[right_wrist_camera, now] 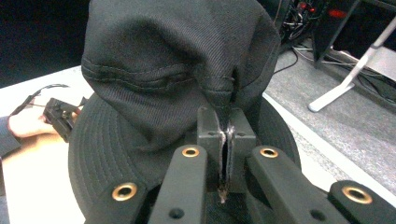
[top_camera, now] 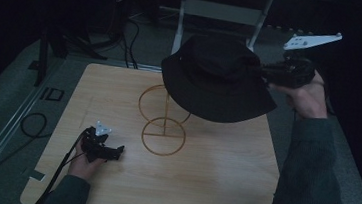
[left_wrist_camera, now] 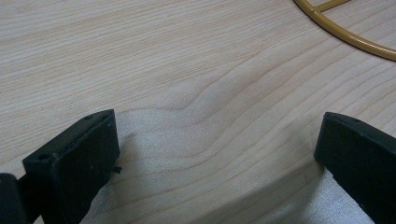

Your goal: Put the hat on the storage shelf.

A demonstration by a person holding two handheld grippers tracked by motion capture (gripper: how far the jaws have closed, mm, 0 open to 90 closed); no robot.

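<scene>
black fabric hat [top_camera: 218,80], a brimmed bucket type, is held above the far right part of the wooden surface [top_camera: 211,185]. the right gripper [top_camera: 264,72] has it clenched at the crown side; in the right gripper view the jaws stand pressed together on a pinched fold of the hat [right_wrist_camera: 173,70], with cloth edge showing in the seam between them. the right gripper [right_wrist_camera: 226,140] is raised clear of the surface, held in the person's right hand [top_camera: 310,97], with its grey three-cornered plate [top_camera: 311,41] uppermost. the hat hangs tilted, brim lower toward the near side, and overlaps the upper ring of a gold wire stand [top_camera: 164,123] in the high view; contact between hat and stand cannot be told. the stand's lower ring rests on the surface near its centre.

the left gripper [top_camera: 114,152] sits low at the near left of the surface, held in the left hand [top_camera: 85,160], well apart from the hat. in the left gripper view its jaws stand wide apart, released, with bare wood grain [left_wrist_camera: 187,70] between them and nothing grasped. a curved section of the stand's ring [left_wrist_camera: 345,32] shows at the upper right of that view. a black cable [top_camera: 62,166] trails from the left gripper toward the near edge. another cable loop [top_camera: 33,125] lies on the grey floor left of the surface.
</scene>
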